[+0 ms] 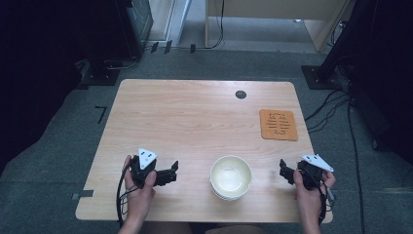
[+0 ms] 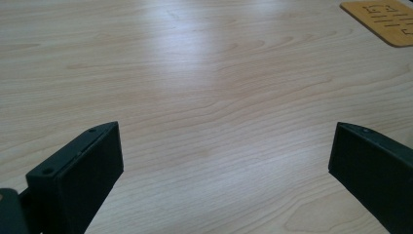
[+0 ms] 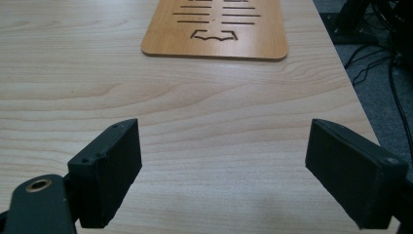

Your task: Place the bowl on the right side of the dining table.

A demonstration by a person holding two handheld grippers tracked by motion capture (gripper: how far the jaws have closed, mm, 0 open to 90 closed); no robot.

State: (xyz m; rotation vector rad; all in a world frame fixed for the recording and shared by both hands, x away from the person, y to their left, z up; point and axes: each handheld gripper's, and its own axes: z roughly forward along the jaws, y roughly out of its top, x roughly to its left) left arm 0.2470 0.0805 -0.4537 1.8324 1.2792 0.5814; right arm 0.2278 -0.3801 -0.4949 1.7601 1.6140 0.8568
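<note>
Grey carpet and trailing cables surround a pale wooden table [image 1: 195,117], where a person sits with a gripper in each hand. Between the hands, near the front edge, stands a stack of white bowls [image 1: 231,177]; the rims below the top one suggest two or three, though the exact count cannot be told. Toward the far right lies one orange mat [image 1: 278,125] with cut-out lines. One small dark disc [image 1: 240,94] sits near the far edge.

Both tools rest low, flanking the bowls without touching them. The left gripper [image 1: 171,171] has its jaws spread wide over bare wood, and the right gripper [image 1: 284,170] likewise stands apart, its view looking toward the mat [image 3: 214,29].

The step in hand is probably the approach to the bowls. To do it well, one gripper should close on the top rim with one jaw inside and one outside, while the other steadies the lower bowls so that they do not lift too.
</note>
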